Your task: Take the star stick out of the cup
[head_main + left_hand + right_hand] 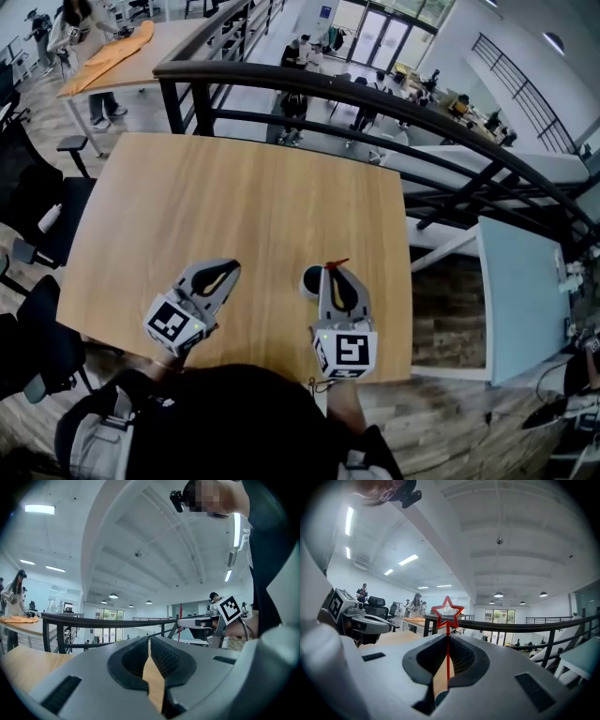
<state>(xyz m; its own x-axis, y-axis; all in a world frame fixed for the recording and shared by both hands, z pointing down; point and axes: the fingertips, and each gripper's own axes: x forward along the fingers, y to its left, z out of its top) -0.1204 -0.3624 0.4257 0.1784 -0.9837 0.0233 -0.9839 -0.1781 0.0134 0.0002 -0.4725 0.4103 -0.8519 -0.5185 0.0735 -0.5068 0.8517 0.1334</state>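
Right gripper view: I am clamping the right hand-held gripper (448, 638) on the star stick (448, 629), star poking above its tips, cup (310, 280) just below; the left hand-held gripper (149, 641) is hanging closed, empty.

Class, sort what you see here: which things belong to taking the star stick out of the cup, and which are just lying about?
Belong to the job: star stick, pinched in the right gripper; cup, on the wooden table.
Just about: left gripper, shut and empty; black railing; office chairs; light blue table.
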